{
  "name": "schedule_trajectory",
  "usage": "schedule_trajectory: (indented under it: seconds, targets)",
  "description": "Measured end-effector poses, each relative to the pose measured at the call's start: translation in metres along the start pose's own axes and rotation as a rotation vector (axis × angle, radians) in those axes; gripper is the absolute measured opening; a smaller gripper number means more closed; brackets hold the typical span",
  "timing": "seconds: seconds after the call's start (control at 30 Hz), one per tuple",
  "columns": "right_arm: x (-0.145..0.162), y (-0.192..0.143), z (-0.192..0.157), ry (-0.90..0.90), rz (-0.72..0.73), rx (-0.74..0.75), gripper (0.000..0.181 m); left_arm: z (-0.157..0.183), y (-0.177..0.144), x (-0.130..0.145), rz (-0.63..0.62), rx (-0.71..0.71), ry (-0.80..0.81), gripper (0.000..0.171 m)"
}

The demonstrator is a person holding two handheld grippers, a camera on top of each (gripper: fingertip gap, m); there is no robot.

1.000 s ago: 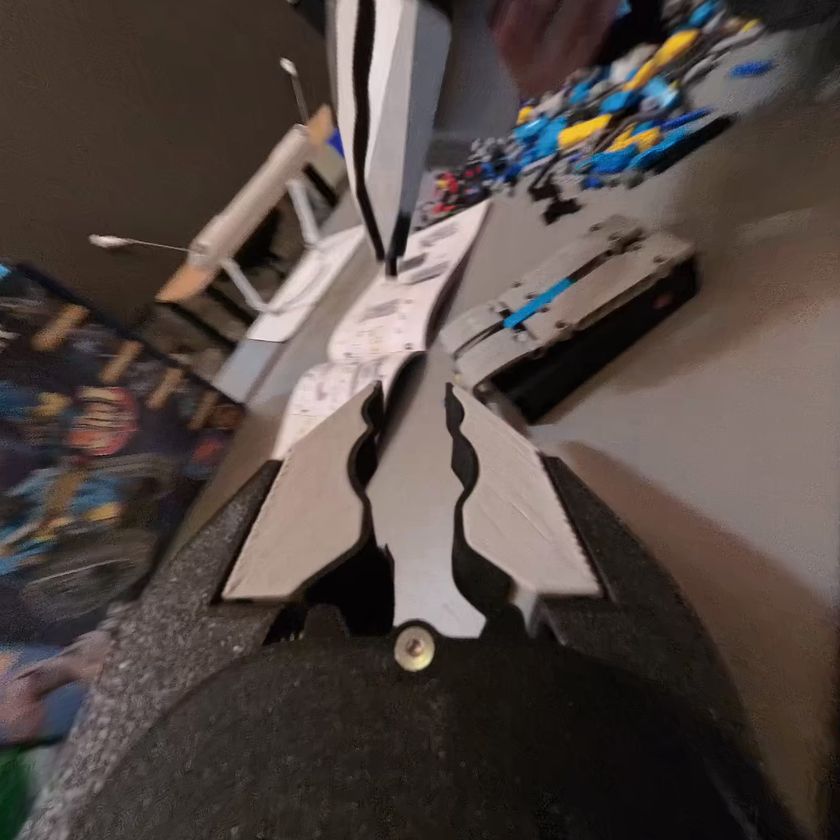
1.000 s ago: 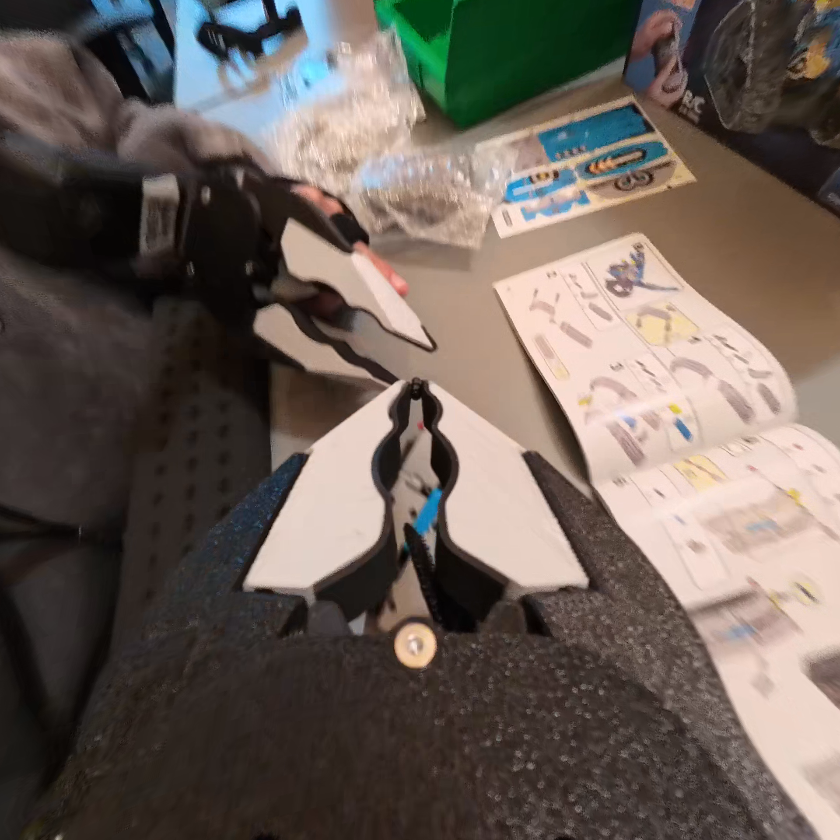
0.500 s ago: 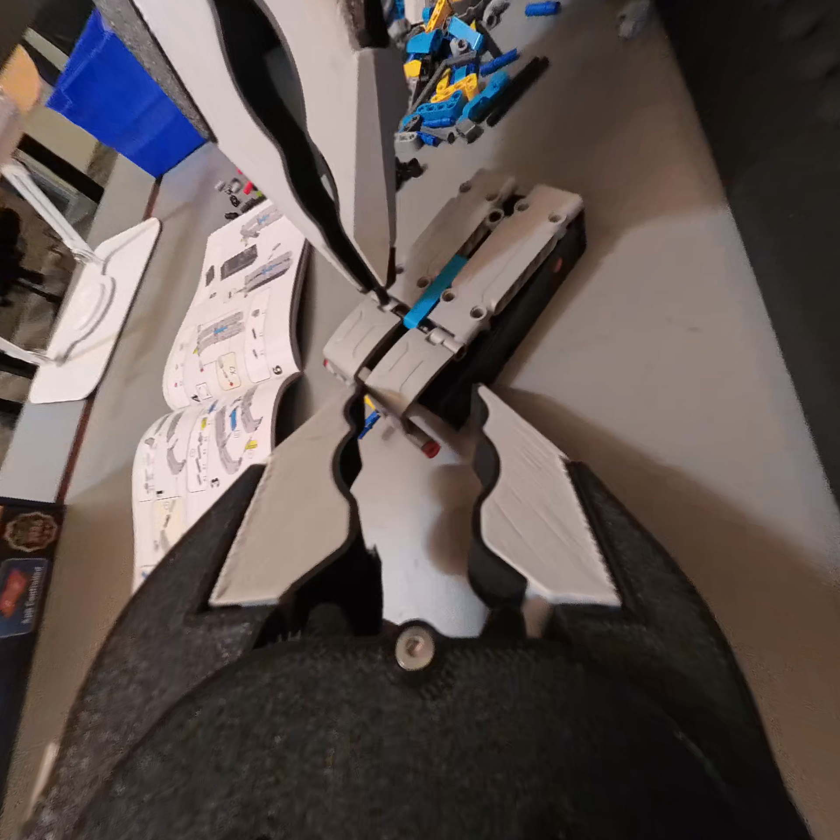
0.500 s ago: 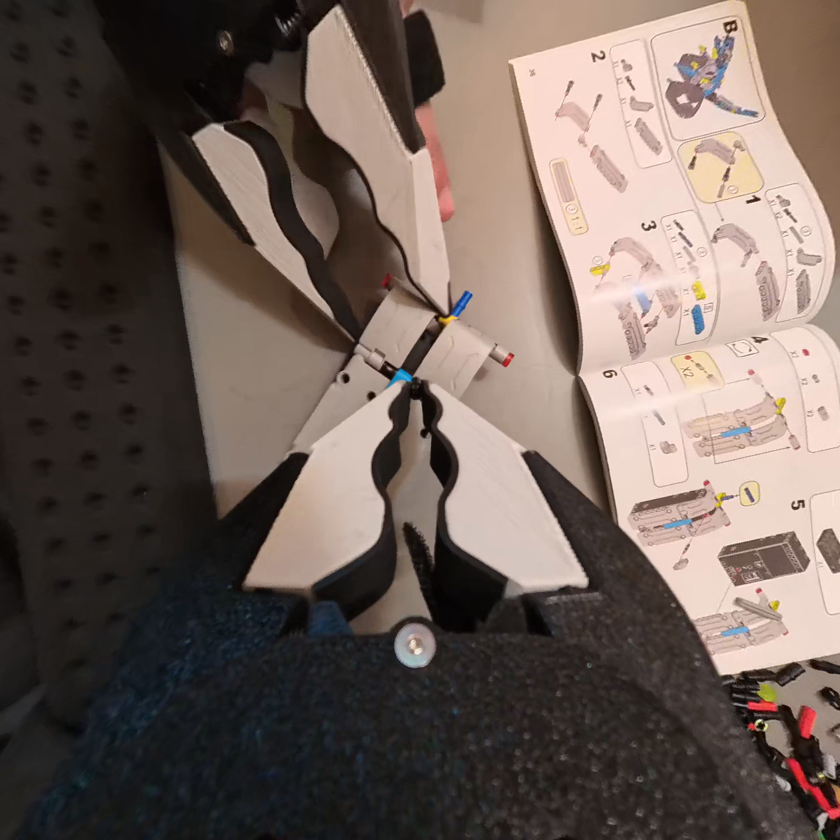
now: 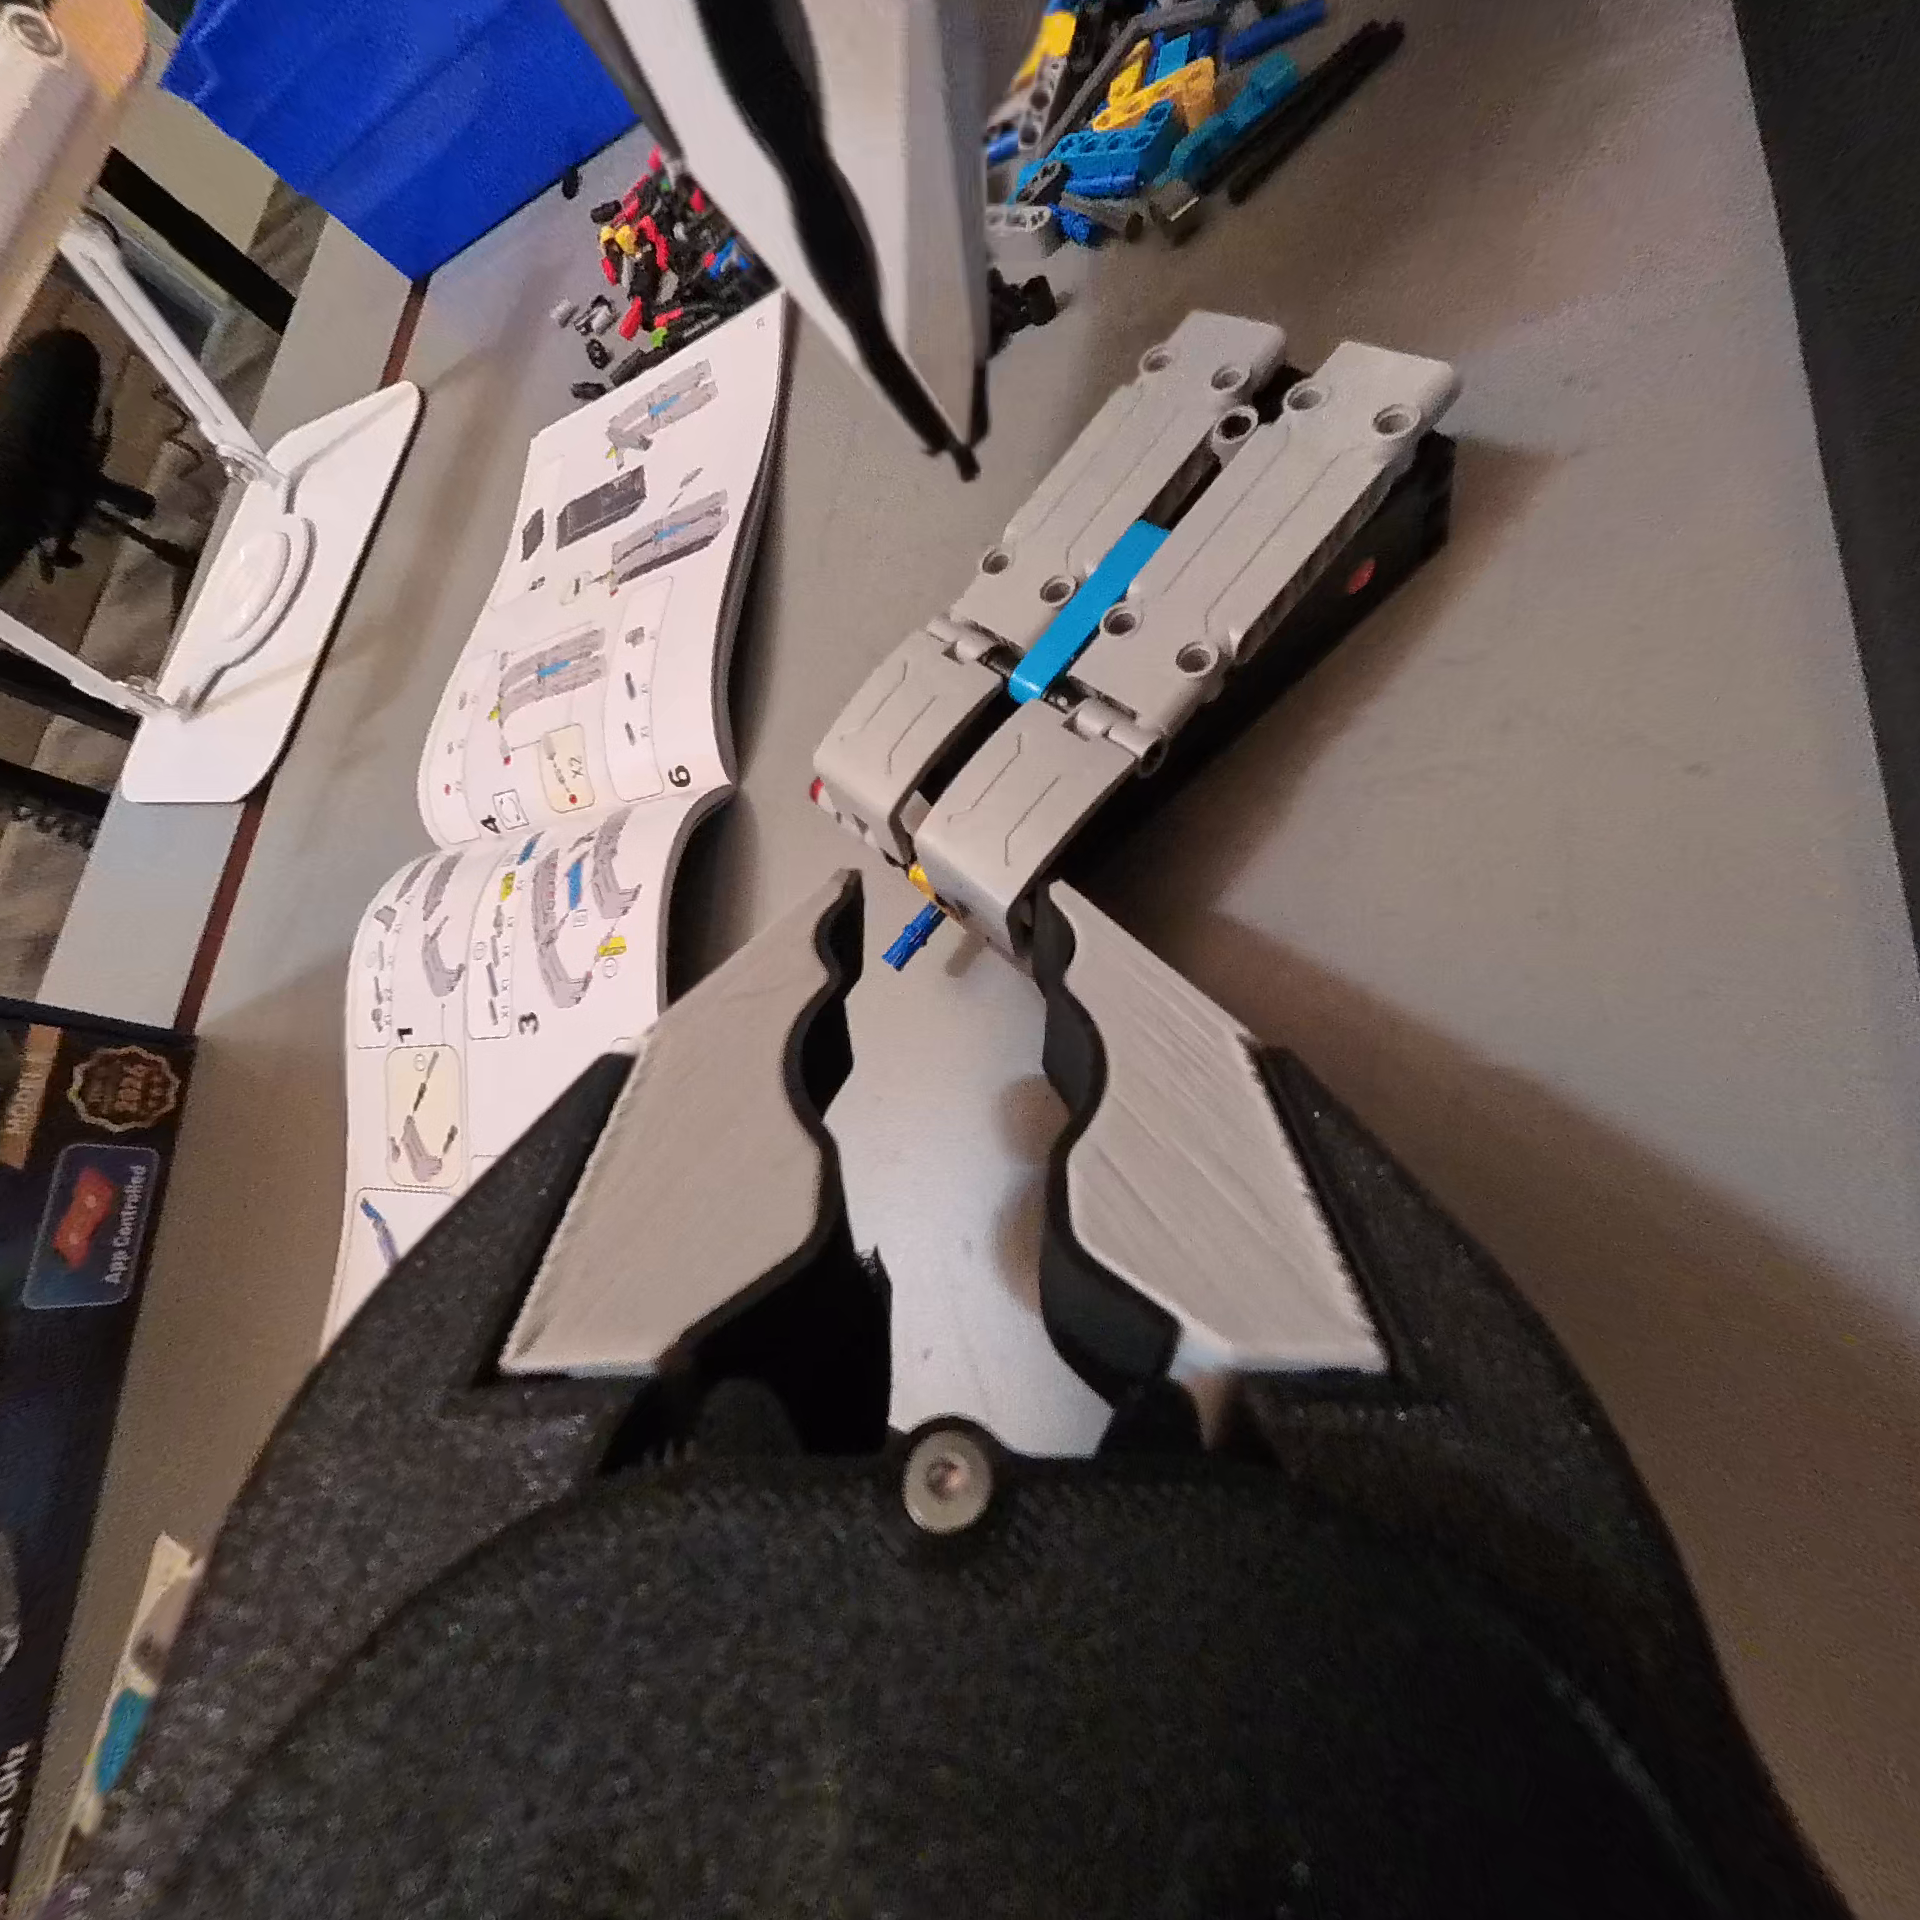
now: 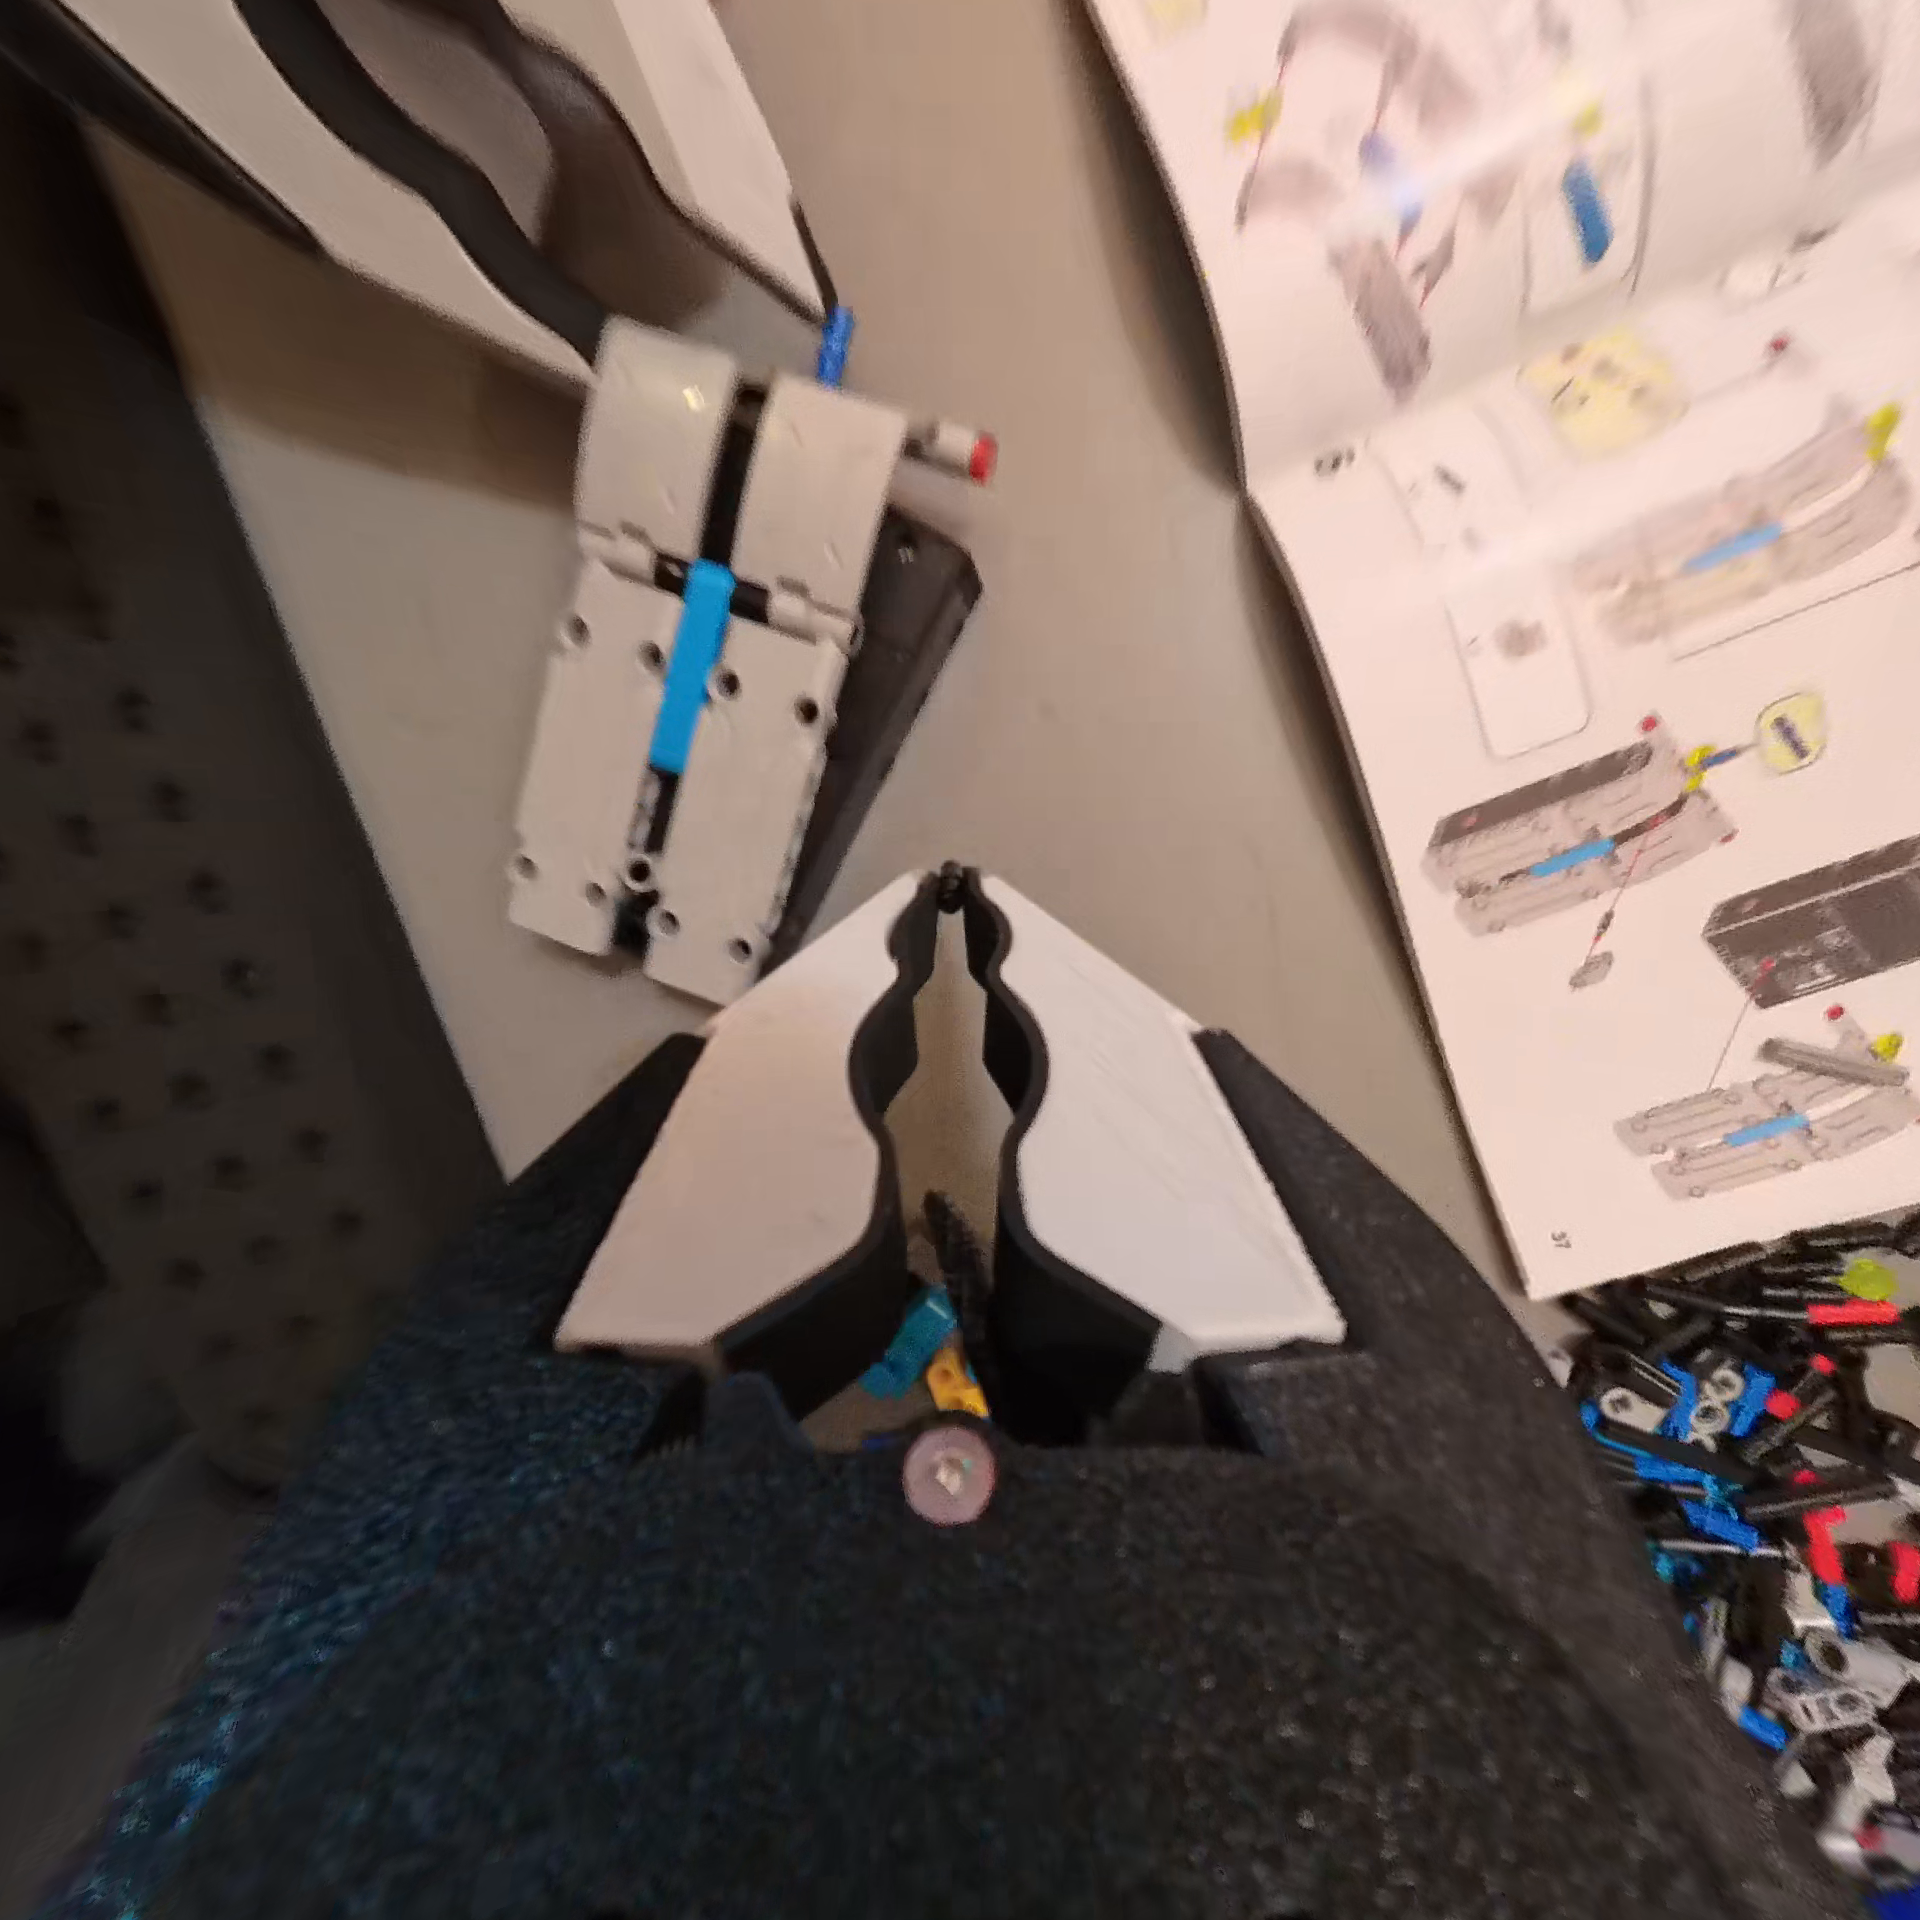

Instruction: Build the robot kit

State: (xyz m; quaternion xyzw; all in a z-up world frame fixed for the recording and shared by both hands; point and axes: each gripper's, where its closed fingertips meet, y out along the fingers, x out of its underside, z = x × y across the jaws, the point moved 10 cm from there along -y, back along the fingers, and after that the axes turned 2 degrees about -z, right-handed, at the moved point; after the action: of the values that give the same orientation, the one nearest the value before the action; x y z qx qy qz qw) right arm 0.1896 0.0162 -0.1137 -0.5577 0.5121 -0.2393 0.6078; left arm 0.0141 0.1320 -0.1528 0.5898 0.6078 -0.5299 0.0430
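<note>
A grey panel assembly (image 5: 1122,623) with a light-blue beam (image 5: 1091,613) on top rests on a black box (image 5: 1361,592) on the grey table (image 5: 1507,935). My left gripper (image 5: 951,899) is open at the assembly's near end. Its right finger lies against the grey panel, and a small blue pin (image 5: 914,935) sticks out between the tips. My right gripper (image 6: 948,883) is shut, just off the assembly's (image 6: 686,665) other end. A tiny black nub shows at its tips; I cannot tell if it is a held piece. The left gripper's fingers (image 6: 665,135) show beyond the assembly.
An open instruction booklet (image 5: 582,727) lies left of the assembly. Piles of loose pieces (image 5: 1132,104) (image 6: 1766,1507) and a blue bin (image 5: 395,114) sit farther off. A white stand base (image 5: 270,582) and a dark printed box (image 5: 73,1247) are at the left. Spacing between my two grippers at the tips: around 10 cm.
My left gripper swung onto the assembly's end and has opened a little wider. My right gripper touched the assembly's blue beam half a second ago and has drawn back off it, still shut.
</note>
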Motion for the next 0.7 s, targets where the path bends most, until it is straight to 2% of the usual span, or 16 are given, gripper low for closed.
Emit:
schedule_trajectory:
  seconds: [0.13, 0.33, 0.53, 0.7]
  targets:
    - [0.007, 0.014, 0.000, -0.019, -0.162, 0.086, 0.003, 0.001, -0.003, 0.001, -0.017, -0.010, -0.007, 0.035]
    - [0.011, 0.010, -0.004, -0.004, -0.318, 0.200, 0.003, 0.008, -0.025, 0.004, -0.028, -0.061, -0.022, 0.038]
    - [0.017, 0.008, 0.000, 0.042, -0.357, 0.188, 0.003, 0.010, -0.050, 0.013, 0.008, -0.107, -0.154, 0.039]
    - [0.015, 0.010, 0.000, 0.040, -0.353, 0.188, 0.003, 0.012, -0.057, 0.028, 0.030, -0.106, -0.245, 0.039]
